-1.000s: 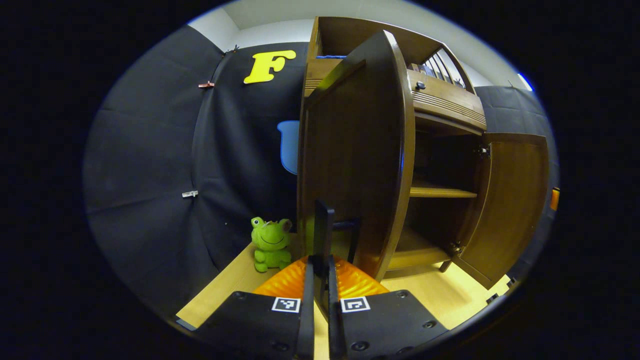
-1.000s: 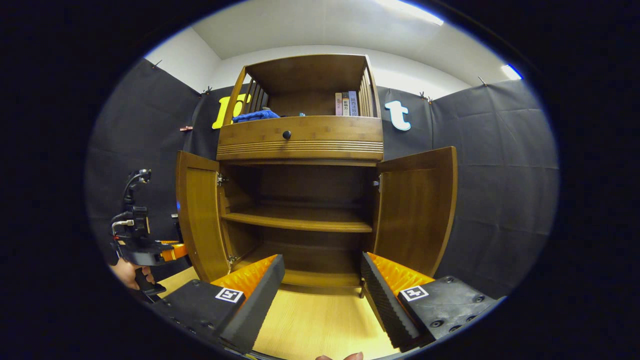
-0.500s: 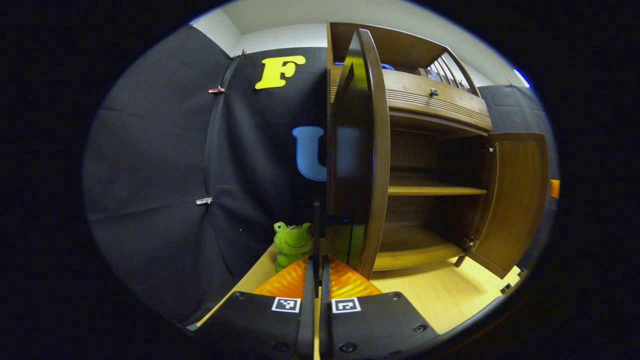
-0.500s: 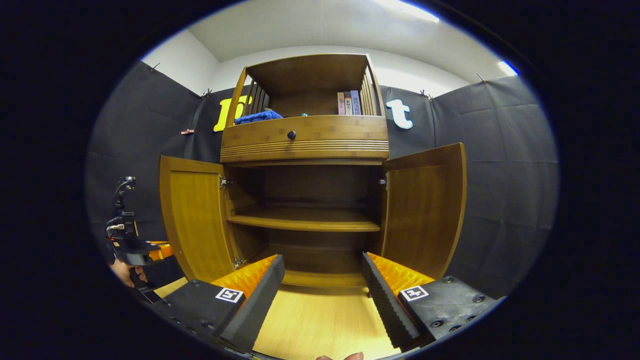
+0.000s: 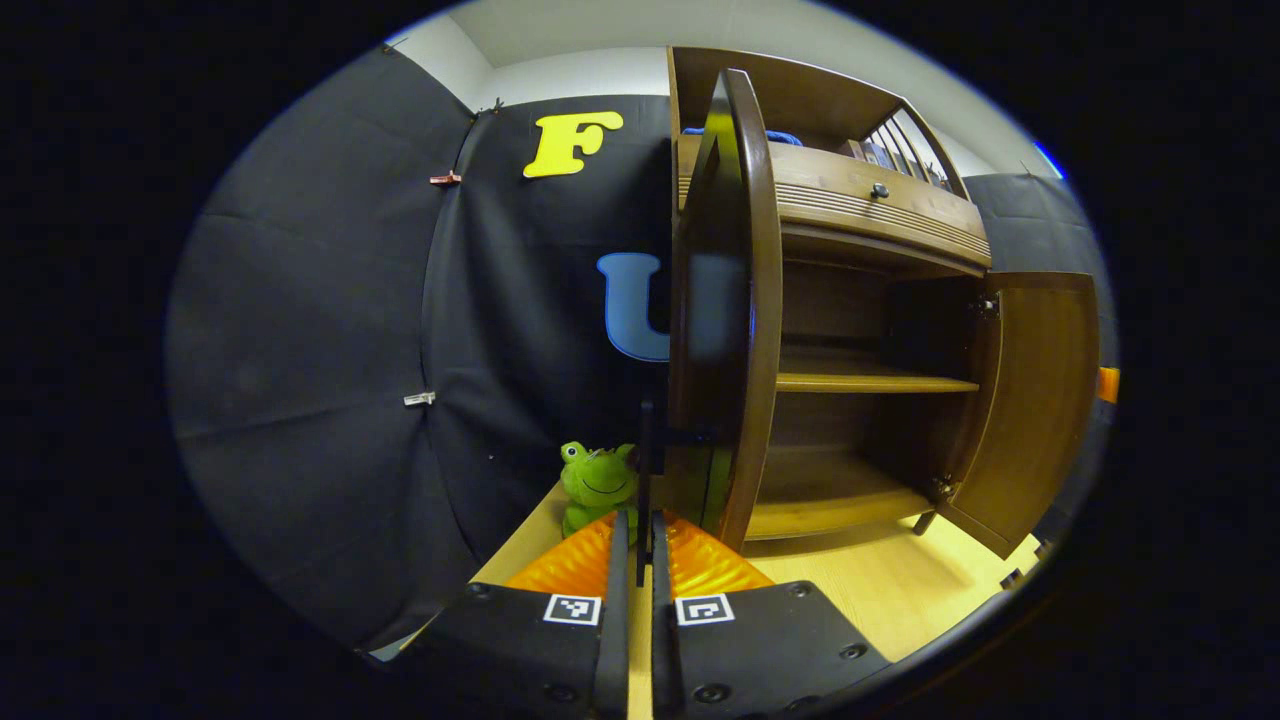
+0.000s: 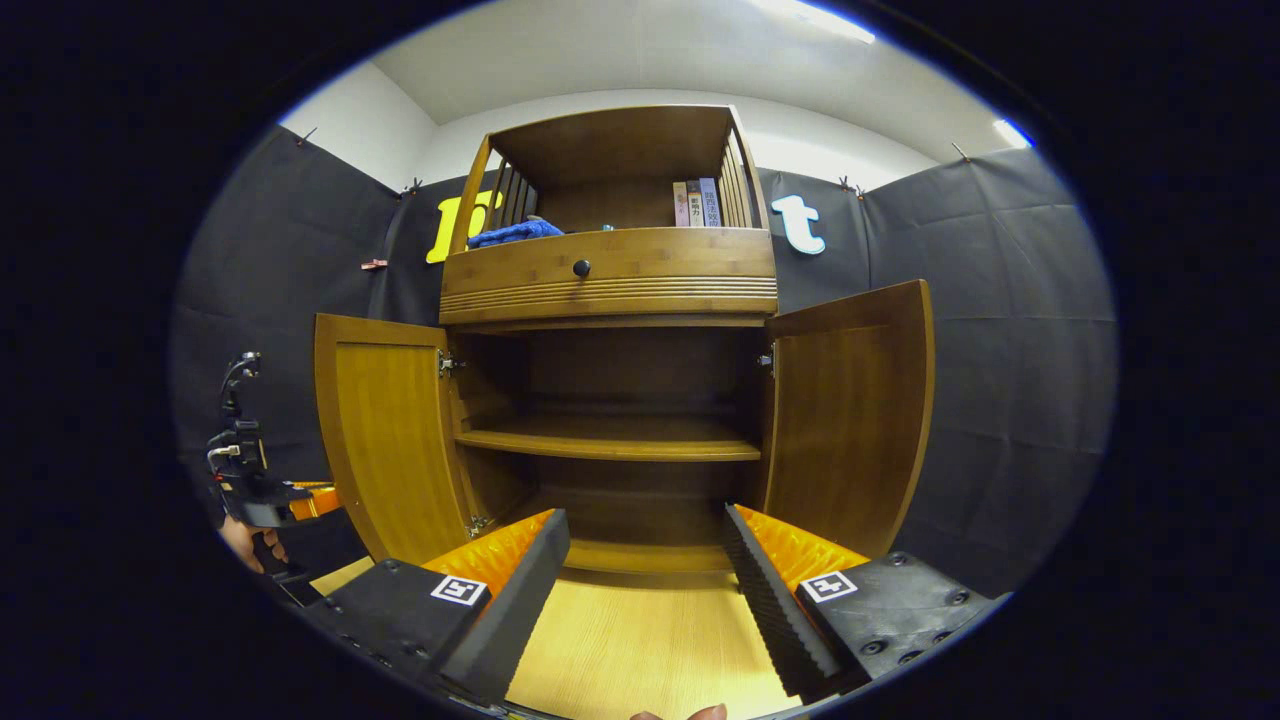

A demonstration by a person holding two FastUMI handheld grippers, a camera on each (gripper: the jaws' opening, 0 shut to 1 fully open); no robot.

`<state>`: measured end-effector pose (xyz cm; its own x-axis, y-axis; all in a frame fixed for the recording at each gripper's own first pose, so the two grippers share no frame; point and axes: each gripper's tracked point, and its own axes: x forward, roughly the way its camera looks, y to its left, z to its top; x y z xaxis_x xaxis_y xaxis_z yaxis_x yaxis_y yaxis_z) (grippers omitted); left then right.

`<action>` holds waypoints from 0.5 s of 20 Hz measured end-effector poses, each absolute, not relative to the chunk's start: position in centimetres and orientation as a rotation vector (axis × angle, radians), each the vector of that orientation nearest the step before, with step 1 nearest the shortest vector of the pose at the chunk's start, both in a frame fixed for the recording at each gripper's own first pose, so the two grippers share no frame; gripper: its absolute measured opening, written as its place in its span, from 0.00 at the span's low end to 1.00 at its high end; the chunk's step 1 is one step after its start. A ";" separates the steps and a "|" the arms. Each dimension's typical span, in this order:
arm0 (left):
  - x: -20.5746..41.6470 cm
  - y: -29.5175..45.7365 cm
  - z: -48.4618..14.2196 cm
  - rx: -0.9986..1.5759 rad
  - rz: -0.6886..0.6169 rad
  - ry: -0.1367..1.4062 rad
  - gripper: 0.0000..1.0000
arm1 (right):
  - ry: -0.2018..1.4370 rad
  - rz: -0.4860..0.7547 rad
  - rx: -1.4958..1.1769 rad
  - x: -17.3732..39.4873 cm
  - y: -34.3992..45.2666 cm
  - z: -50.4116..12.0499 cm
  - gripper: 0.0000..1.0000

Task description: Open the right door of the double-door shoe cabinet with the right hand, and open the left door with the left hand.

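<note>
The wooden shoe cabinet [image 6: 610,290] stands with both lower doors swung out. Its left door [image 5: 725,300] shows edge-on in the left gripper view, and my left gripper [image 5: 643,525] is shut on that door's thin dark handle [image 5: 647,450]. In the right gripper view the left door [image 6: 390,430] and the right door [image 6: 850,410] both stand wide, with the left gripper [image 6: 255,490] and a hand just beyond the left door's edge. My right gripper [image 6: 645,535] hangs open in front of the cabinet, above the floor, touching nothing.
A green frog toy [image 5: 597,480] sits on the wooden floor [image 5: 880,590] by the booth wall, just behind the left door. Inside the cabinet is a bare shelf [image 6: 610,440]. Above are a drawer with a knob [image 6: 580,267], a blue cloth [image 6: 512,233] and books [image 6: 695,203].
The left door has swung further out, drawn by my left gripper on its handle. The right gripper has stayed open and almost still.
</note>
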<state>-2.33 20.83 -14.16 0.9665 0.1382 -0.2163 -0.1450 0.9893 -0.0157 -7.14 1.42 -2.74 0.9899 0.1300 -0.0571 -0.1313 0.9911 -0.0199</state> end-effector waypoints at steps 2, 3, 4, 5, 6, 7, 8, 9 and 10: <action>-3.0 21.0 -14.0 -0.027 0.154 0.216 0.13 | 0.063 0.136 -0.016 -7.3 1.3 -2.9 0.98; -3.4 21.0 -14.0 -0.030 0.158 0.218 0.13 | 0.064 0.137 -0.014 -7.4 1.3 -3.0 0.98; -3.8 20.9 -13.9 -0.034 0.160 0.220 0.15 | 0.064 0.138 -0.016 -7.3 1.3 -3.1 0.98; -4.2 20.8 -13.8 -0.032 0.163 0.220 0.13 | 0.064 0.141 -0.018 -7.2 1.2 -3.1 0.98; -4.7 20.9 -13.6 -0.024 0.168 0.218 0.13 | 0.064 0.144 -0.020 -7.1 1.2 -3.1 0.98; -5.1 20.6 -13.4 -0.015 0.162 0.215 0.13 | 0.061 0.146 -0.025 -7.2 1.2 -3.0 0.98; -5.6 20.2 -13.1 -0.006 0.149 0.213 0.17 | 0.057 0.147 -0.028 -7.1 1.1 -2.9 0.98; -6.0 19.7 -13.0 0.003 0.137 0.209 0.34 | 0.054 0.149 -0.030 -7.1 1.1 -2.9 0.98; -6.3 19.4 -12.5 0.016 0.126 0.200 0.50 | 0.053 0.150 -0.027 -7.0 1.1 -3.0 0.98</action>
<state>-6.33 19.37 -12.53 0.9723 0.1261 -0.1967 -0.1229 0.9920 0.0288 -7.04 1.06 -2.96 0.9874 0.1486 -0.0550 -0.1501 0.9884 -0.0234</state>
